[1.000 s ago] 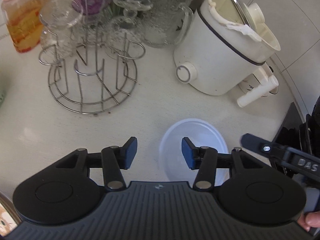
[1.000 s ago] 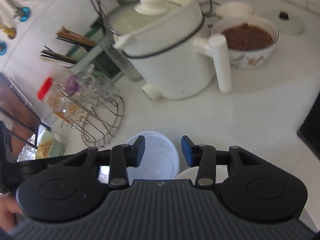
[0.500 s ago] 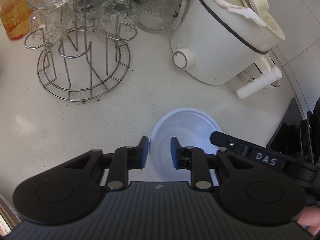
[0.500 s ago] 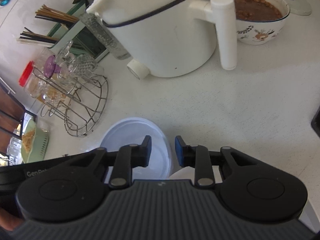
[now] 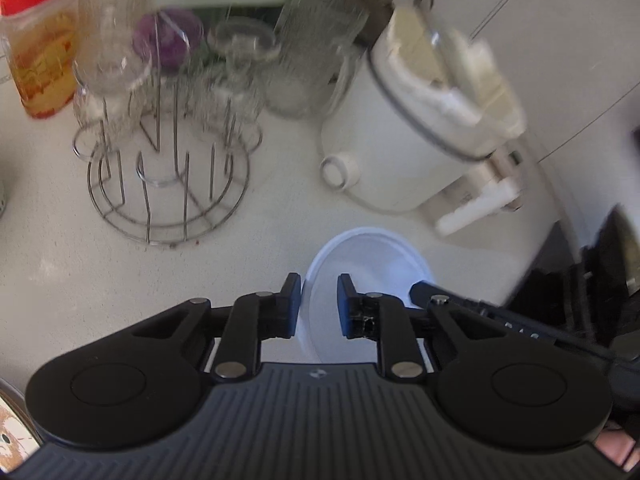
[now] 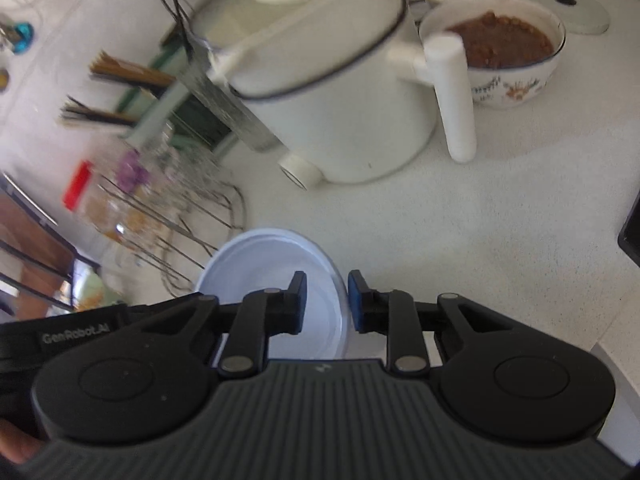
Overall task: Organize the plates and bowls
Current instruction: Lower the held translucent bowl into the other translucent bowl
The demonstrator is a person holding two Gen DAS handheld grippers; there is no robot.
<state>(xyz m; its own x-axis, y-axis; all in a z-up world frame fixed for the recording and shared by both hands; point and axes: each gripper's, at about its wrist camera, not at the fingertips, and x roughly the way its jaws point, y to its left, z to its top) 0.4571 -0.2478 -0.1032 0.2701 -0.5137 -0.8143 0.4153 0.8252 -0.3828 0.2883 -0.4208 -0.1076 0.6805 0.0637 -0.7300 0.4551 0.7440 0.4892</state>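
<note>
On the white table (image 6: 500, 232), in front of the big white cooker (image 6: 332, 92), sits the pale bowl (image 6: 272, 264). We set our left tongs (image 5: 319, 294) and right tongs (image 6: 327, 294) narrowly astride its opposite rims, apparently gripping, probably for a level lift.

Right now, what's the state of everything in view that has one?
left gripper, shut on the pale blue bowl's rim
right gripper, shut on the opposite rim
pale blue bowl, upright, empty
floral bowl, uncovered, filled with brown food
pot lid, off, lying on the counter
red-capped jar, capped
wire rack, holding inverted glasses
</note>
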